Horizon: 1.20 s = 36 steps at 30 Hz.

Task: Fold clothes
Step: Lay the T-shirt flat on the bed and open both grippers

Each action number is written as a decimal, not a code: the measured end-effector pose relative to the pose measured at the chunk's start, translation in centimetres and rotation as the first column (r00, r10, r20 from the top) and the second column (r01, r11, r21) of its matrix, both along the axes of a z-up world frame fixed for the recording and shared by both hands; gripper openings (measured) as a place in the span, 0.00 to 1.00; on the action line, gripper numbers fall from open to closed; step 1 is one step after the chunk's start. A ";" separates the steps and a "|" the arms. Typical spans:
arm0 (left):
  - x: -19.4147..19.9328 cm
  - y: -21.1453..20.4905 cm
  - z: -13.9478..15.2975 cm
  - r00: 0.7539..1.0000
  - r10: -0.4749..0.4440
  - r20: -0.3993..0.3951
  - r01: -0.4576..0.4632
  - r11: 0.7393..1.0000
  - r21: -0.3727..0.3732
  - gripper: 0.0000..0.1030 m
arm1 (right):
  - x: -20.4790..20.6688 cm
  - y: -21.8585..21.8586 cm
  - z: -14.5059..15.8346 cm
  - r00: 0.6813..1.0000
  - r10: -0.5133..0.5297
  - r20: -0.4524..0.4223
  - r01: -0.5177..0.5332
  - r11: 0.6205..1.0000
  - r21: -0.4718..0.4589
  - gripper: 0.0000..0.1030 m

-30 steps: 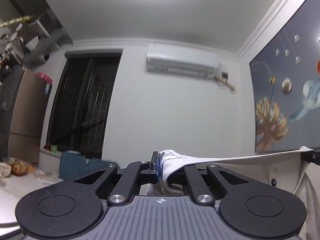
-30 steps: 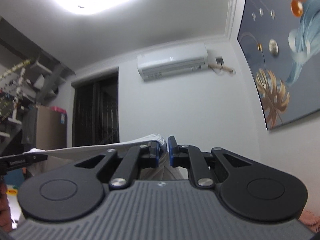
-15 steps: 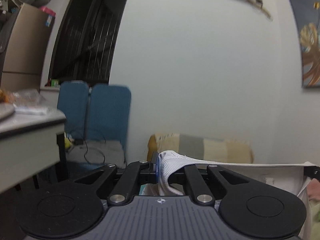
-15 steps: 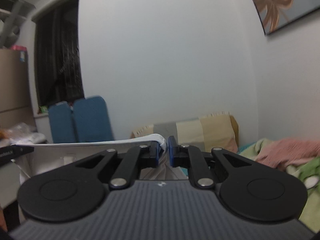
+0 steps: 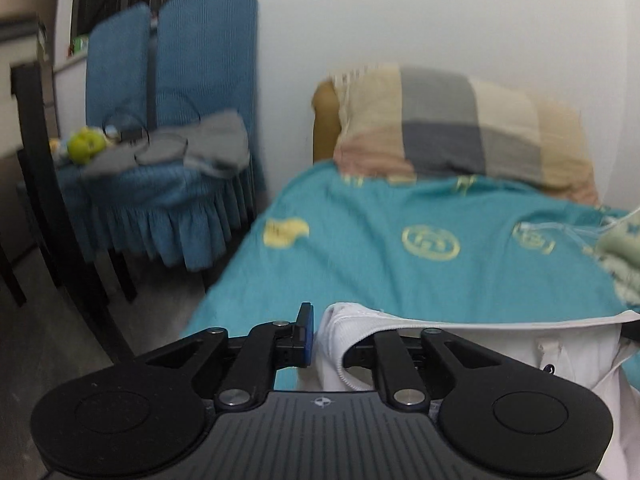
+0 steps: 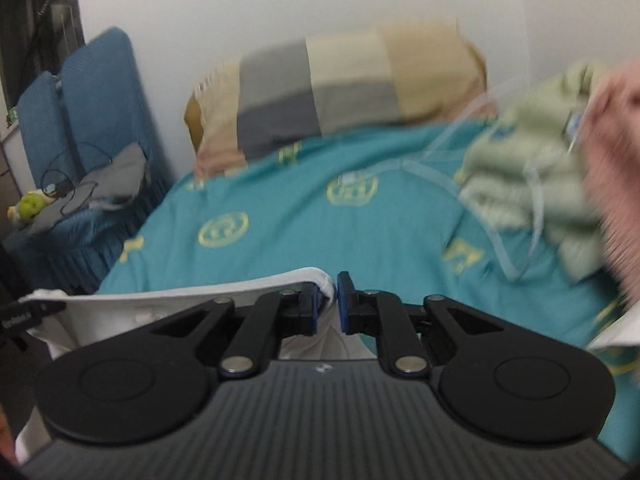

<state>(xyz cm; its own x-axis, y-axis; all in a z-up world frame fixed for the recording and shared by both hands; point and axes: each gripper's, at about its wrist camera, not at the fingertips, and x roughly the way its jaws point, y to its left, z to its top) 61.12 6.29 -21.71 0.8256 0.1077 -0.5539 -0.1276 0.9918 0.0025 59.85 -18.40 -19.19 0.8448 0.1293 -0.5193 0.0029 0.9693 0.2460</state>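
Observation:
A white garment [image 5: 500, 344] with a ribbed edge is stretched between my two grippers, just above the near end of a bed with a teal sheet [image 5: 400, 272]. My left gripper [image 5: 332, 332] is opening. The ribbed corner lies between its jaws, draped over the right finger, with a thin gap at the blue left pad [image 5: 306, 326]. In the right wrist view, my right gripper [image 6: 329, 300] is shut on the other corner of the white garment [image 6: 160, 304]. The cloth runs off to the left and hangs below. The teal sheet [image 6: 320, 216] spreads out ahead.
A checked pillow [image 5: 460, 128] leans on the wall at the bed's head. Pale green bedding [image 6: 520, 168] and a pink blanket [image 6: 616, 152] are heaped on the bed's right side. Blue-covered chairs [image 5: 180, 92] holding grey cloth and cables stand left of the bed, and a dark chair frame [image 5: 40, 200] stands further left.
Both views have swung down from the ceiling and wall to the bed, and the garment has come down with them. The left jaws, shut on the cloth before, have parted.

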 end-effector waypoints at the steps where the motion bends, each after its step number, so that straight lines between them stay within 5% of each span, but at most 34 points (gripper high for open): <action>1: 0.0 0.1 0.0 1.000 0.001 -0.006 -0.001 1.000 0.000 0.24 | 0.6 -0.2 -0.6 1.000 0.004 -0.023 -0.003 1.000 0.024 0.15; 3: 0.2 0.4 0.3 1.000 0.001 -0.020 -0.001 1.000 0.007 0.38 | 1.3 -0.8 -1.1 0.997 0.018 -0.077 -0.013 0.998 0.067 0.21; 5: 0.0 0.7 0.6 0.999 -0.017 -0.045 0.017 1.000 0.001 0.60 | 1.4 -1.0 -1.2 0.992 0.040 -0.122 -0.030 0.996 0.085 0.36; 7: -1.5 0.6 1.9 0.996 -0.059 -0.070 0.058 0.998 -0.013 0.76 | 1.2 -1.2 -1.1 0.986 0.064 -0.155 -0.049 0.994 0.097 0.62; 8: -2.5 0.5 2.5 0.993 -0.083 -0.081 0.082 0.997 -0.009 0.80 | 0.8 -1.2 -0.9 0.985 0.076 -0.158 -0.061 0.993 0.102 0.66; 16: -12.4 2.0 7.2 0.987 -0.131 -0.088 0.130 0.991 -0.016 0.82 | -6.4 -2.0 3.5 0.986 0.102 -0.134 -0.086 0.988 0.125 0.72; 29: -34.9 3.9 11.9 0.987 -0.137 -0.083 0.132 0.989 -0.062 0.80 | -31.2 -2.9 11.8 0.992 0.105 -0.067 -0.095 0.987 0.132 0.72; 36: -44.9 3.2 14.4 0.992 -0.122 -0.030 0.120 0.990 -0.075 0.80 | -40.2 -2.5 13.8 0.991 0.123 -0.055 -0.115 0.983 0.140 0.72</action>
